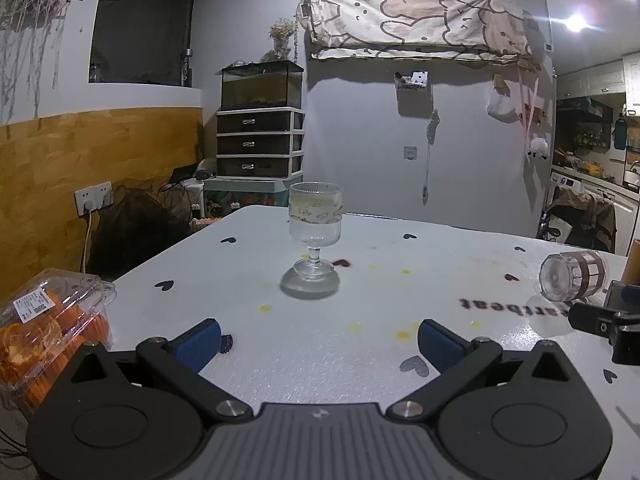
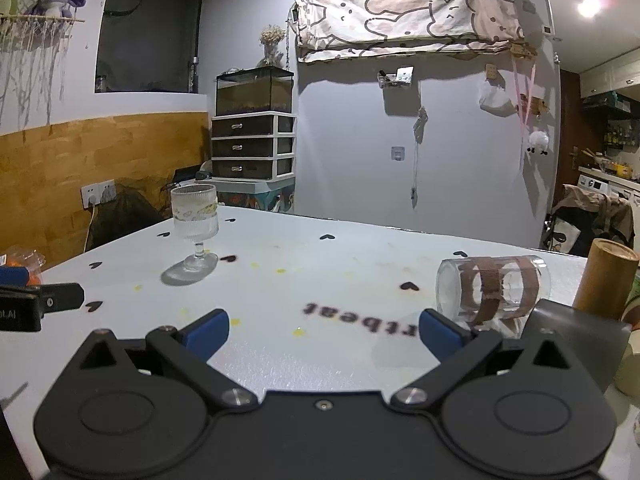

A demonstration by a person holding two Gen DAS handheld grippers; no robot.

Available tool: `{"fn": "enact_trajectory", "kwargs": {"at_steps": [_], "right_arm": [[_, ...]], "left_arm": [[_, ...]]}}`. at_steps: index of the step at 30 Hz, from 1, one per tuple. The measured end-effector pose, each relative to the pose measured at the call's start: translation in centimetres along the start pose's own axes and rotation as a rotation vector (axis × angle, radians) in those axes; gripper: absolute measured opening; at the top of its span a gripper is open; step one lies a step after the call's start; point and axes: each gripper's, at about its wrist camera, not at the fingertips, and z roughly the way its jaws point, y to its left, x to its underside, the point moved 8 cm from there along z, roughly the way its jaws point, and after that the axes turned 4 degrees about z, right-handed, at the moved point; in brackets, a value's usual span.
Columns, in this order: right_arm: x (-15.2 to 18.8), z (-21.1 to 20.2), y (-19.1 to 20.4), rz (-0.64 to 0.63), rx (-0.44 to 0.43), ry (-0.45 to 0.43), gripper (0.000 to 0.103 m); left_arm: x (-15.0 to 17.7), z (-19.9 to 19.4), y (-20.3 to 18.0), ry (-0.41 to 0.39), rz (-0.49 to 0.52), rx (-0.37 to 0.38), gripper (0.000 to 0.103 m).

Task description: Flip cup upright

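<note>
A clear glass cup with brown bands (image 2: 494,290) lies on its side on the white table (image 2: 340,256), just beyond and right of my right gripper (image 2: 322,330), which is open and empty. The cup also shows in the left wrist view (image 1: 572,276) at the far right. A stemmed ribbed glass (image 1: 316,232) stands upright mid-table, ahead of my open, empty left gripper (image 1: 320,344). It also shows in the right wrist view (image 2: 195,226), at the left.
A clear plastic box of orange slices (image 1: 48,332) sits at the table's left edge. A bamboo cylinder (image 2: 606,276) and a dark flat object (image 2: 580,332) stand right of the lying cup. The other gripper's tip shows at the right edge (image 1: 600,320).
</note>
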Motion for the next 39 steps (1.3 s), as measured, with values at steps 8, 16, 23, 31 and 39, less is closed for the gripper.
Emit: {"fn": "enact_trajectory", "kwargs": {"at_steps": [8, 16, 23, 31, 39], "right_arm": [[0.39, -0.02, 0.12, -0.005, 0.003, 0.014, 0.102], [0.5, -0.13, 0.25, -0.004, 0.003, 0.015, 0.102], [0.51, -0.15, 0.24, -0.003, 0.003, 0.017, 0.102], [0.52, -0.17, 0.29, -0.003, 0.002, 0.018, 0.102], [0.63, -0.17, 0.31, -0.001, 0.002, 0.02, 0.102]], "left_arm": [[0.2, -0.01, 0.03, 0.005, -0.007, 0.002, 0.103], [0.17, 0.02, 0.03, 0.004, -0.007, 0.001, 0.103], [0.22, 0.05, -0.03, 0.004, -0.006, 0.002, 0.103], [0.21, 0.09, -0.02, 0.004, -0.007, 0.001, 0.103], [0.2, 0.14, -0.01, 0.004, -0.006, 0.001, 0.103]]}}
